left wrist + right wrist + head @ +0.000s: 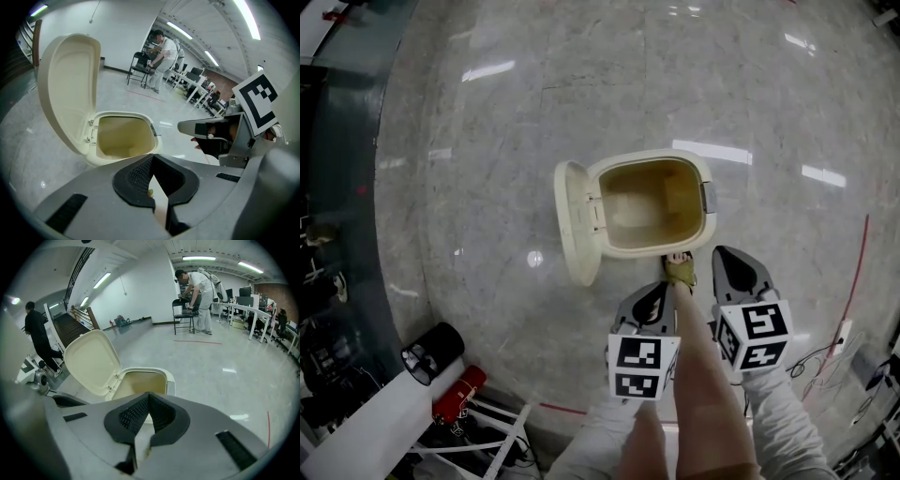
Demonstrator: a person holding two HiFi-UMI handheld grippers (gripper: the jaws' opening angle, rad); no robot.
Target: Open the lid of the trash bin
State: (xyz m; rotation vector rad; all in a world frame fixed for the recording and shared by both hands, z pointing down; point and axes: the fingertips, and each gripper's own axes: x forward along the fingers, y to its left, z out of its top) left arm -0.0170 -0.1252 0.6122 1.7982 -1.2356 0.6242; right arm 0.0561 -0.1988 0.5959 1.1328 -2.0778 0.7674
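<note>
Two Claws Idle, Lid Raised: Opening Step at Its End

Both tools are held low over the floor, near the person and short of the trash bin. The left claw has its jaws drawn together with nothing between them; only a thin slit shows at the tips. The right claw is in the same condition, jaws together and empty. Neither touches the bin.

The trash bin stands on the floor just beyond the claws, at the middle of the head view. Its lid is swung fully up and stands at the bin's left side, hinged there, so the cream interior is exposed. No contents can be made out inside.

The person's leg reaches forward between the two claws, and the foot rests against the near base of the bin. The likely reading is that a pedal there holds the lid up, though the pedal itself cannot be seen.

Judged status: the opening step appears complete. The next move calls for steady foot pressure to keep the lid raised; lifting the foot may let it drop.
</note>
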